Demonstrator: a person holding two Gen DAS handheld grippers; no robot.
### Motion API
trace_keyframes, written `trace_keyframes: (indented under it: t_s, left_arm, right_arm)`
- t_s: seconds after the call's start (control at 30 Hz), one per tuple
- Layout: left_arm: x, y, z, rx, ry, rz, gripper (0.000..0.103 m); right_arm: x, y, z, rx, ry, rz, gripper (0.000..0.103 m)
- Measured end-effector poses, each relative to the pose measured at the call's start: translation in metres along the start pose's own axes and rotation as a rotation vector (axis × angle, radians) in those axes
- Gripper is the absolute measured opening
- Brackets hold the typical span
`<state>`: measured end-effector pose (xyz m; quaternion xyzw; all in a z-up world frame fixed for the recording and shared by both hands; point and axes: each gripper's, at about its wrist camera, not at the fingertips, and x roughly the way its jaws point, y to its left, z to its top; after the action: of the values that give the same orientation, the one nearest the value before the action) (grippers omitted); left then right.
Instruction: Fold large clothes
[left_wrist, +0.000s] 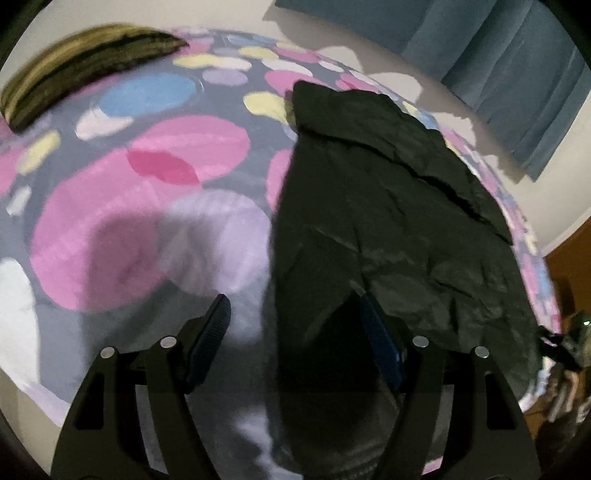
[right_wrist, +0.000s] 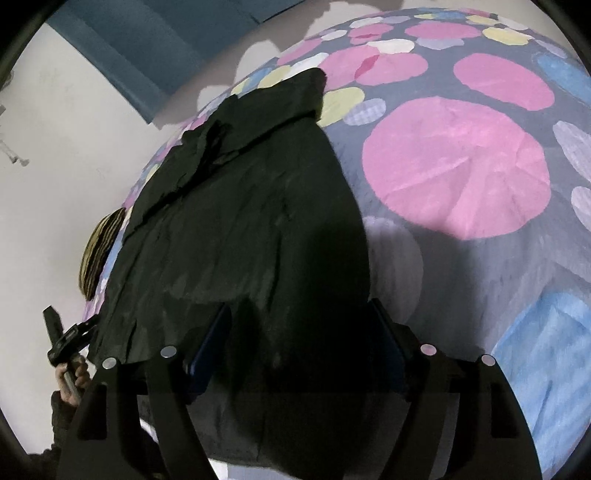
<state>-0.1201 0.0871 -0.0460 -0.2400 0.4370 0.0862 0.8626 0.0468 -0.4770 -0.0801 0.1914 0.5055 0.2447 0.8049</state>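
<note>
A large black garment (left_wrist: 406, 221) lies flattened and creased on a bed sheet (left_wrist: 147, 203) printed with pink, blue and yellow circles. In the left wrist view my left gripper (left_wrist: 291, 306) hovers open over the garment's near left edge. That edge runs down between the two fingers, and neither pad presses on it. In the right wrist view the same garment (right_wrist: 240, 221) covers the left of the sheet (right_wrist: 458, 166). My right gripper (right_wrist: 299, 310) stands open above its near right part, which is in deep shadow. A hand (right_wrist: 72, 373) at the lower left holds the other gripper.
A yellow-and-black striped cushion (left_wrist: 85, 62) lies at the bed's far left corner, also visible as the cushion (right_wrist: 99, 254) beyond the garment. Blue curtains (left_wrist: 498, 74) hang on the white wall behind. The bed's edge drops to a brown floor (left_wrist: 569, 258) at the right.
</note>
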Motion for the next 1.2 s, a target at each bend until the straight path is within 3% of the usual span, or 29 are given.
trace_keyframes:
  t_s: [0.13, 0.3, 0.43, 0.63, 0.73, 0.8, 0.87, 0.97, 1.2]
  left_arm:
    - [0.001, 0.000, -0.007, -0.011, 0.029, -0.083, 0.071]
    - [0.002, -0.009, -0.019, 0.024, 0.080, -0.199, 0.071]
    - [0.002, -0.018, -0.024, 0.066, 0.086, -0.229, 0.068]
    - [0.007, -0.016, -0.024, 0.032, 0.107, -0.266, 0.055]
    - [0.007, -0.020, -0.026, 0.037, 0.114, -0.253, 0.048]
    - [0.005, -0.023, -0.028, 0.045, 0.121, -0.252, 0.043]
    - [0.005, -0.025, -0.028, 0.056, 0.115, -0.242, 0.028]
    - [0.001, -0.025, -0.026, 0.052, 0.092, -0.261, 0.016]
    - [-0.023, -0.016, -0.012, -0.067, 0.034, -0.455, 0.012]
  right_arm:
    - [0.001, 0.001, -0.006, 0.019, 0.026, 0.079, 0.076]
    - [0.002, 0.010, -0.012, -0.023, 0.056, 0.097, 0.076]
    - [0.001, 0.011, -0.018, -0.008, 0.084, 0.151, 0.076]
    - [-0.003, 0.000, -0.023, 0.053, 0.102, 0.244, 0.074]
    - [-0.001, -0.005, -0.022, 0.074, 0.101, 0.230, 0.058]
    - [0.000, -0.009, -0.022, 0.087, 0.100, 0.211, 0.042]
    - [0.001, -0.010, -0.022, 0.085, 0.103, 0.199, 0.034]
    - [0.003, -0.010, -0.021, 0.085, 0.114, 0.218, 0.026]
    - [-0.017, -0.008, -0.008, 0.155, 0.058, 0.477, 0.019]
